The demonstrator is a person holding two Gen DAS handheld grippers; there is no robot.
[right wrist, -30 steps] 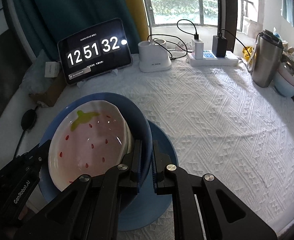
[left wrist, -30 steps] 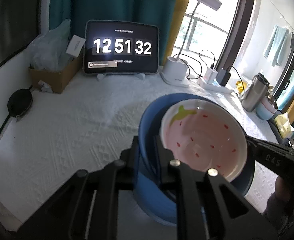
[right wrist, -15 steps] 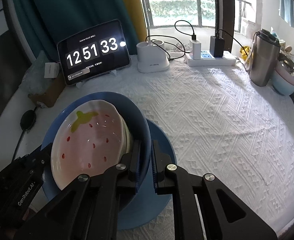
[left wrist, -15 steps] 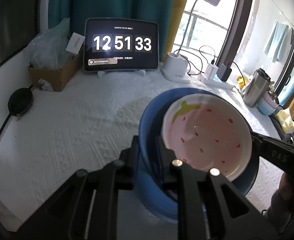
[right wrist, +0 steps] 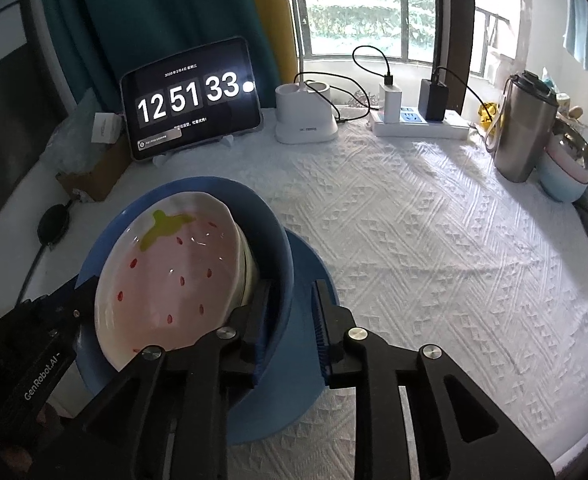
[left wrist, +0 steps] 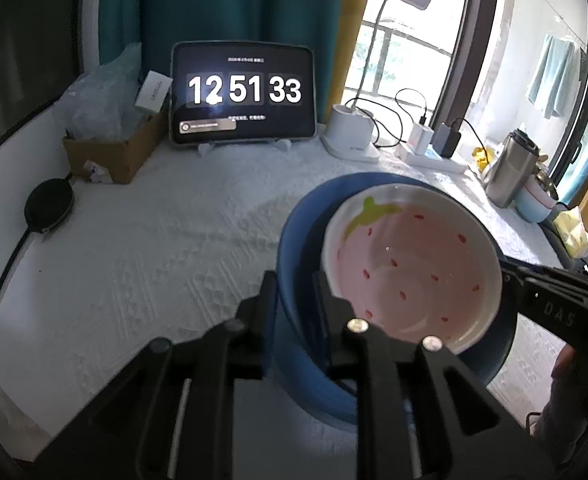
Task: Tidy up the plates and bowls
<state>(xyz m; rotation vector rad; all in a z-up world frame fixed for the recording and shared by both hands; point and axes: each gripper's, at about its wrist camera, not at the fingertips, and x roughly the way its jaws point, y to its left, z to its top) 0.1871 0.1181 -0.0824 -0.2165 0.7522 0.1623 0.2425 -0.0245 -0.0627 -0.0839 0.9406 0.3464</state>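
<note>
White quilted tablecloth (right wrist: 433,240): pink strawberry-print ceramic bowl (right wrist: 174,280) nested in deep blue bowl (right wrist: 278,240) w/ blue plate (right wrist: 313,264) beneath, stacking looks done; left gripper (left wrist: 294,300) & right gripper (right wrist: 290,320) jaws just been opening off the rim, now slightly apart.

My own claws, the left gripper (left wrist: 294,292) and right gripper (right wrist: 290,312), look like matt black plastic with shiny metal screws; the right one's pads are ribbed blue. The strawberry bowl (right wrist: 174,276) is glazed ceramic, smooth and glossy, catching highlights. The blue bowl (right wrist: 278,240) around it and the blue plate (right wrist: 313,276) below look smooth with a duller sheen. The tablecloth (right wrist: 433,260) is white woven cloth, raised in a rough diamond pattern. Far right, the flask (right wrist: 525,128) is brushed metal. Far left, the box (left wrist: 114,156) is plain brown cardboard; the tablet (left wrist: 242,92) screen is glossy glass.
</note>
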